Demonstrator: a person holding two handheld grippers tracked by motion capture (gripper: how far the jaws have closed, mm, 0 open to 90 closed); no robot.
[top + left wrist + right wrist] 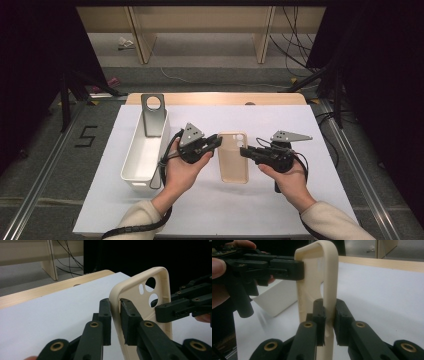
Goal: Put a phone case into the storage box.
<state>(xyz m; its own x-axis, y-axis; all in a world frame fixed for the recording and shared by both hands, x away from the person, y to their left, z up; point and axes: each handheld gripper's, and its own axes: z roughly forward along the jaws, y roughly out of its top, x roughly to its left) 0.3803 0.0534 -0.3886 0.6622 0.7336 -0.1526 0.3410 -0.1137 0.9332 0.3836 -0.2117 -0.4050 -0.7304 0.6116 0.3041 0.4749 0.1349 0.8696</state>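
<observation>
Phone case (233,158): cream, rounded corners, lens cut-outs at its far end. Held between the two grippers above the white sheet (280,210), just right of the white bin (145,150). Long axis pointing away from the person in the high view.

Left gripper (218,140): clamped on the case's left edge, near the far end. In the left gripper view, one jaw outside the rim, the other inside against the wall, both touching.

Right gripper (243,152): clamped on the case's right edge, roughly opposite, slightly nearer the person. In the right gripper view, rim pinched between the two pads, no gap either side.

Case tilt: standing on edge in both gripper views; contact between its near end and the sheet cannot be told.

Left hand (184,170) and right hand (289,181): behind their grippers, on either side of the case, cream sleeves below.

Bin: long, narrow, lengthwise beside the case, apart from it. Grey metal bracket (153,115) with a round hole leaning at the bin's far end.

Wooden table edge (215,98): beyond the sheet, past the case's far end.
</observation>
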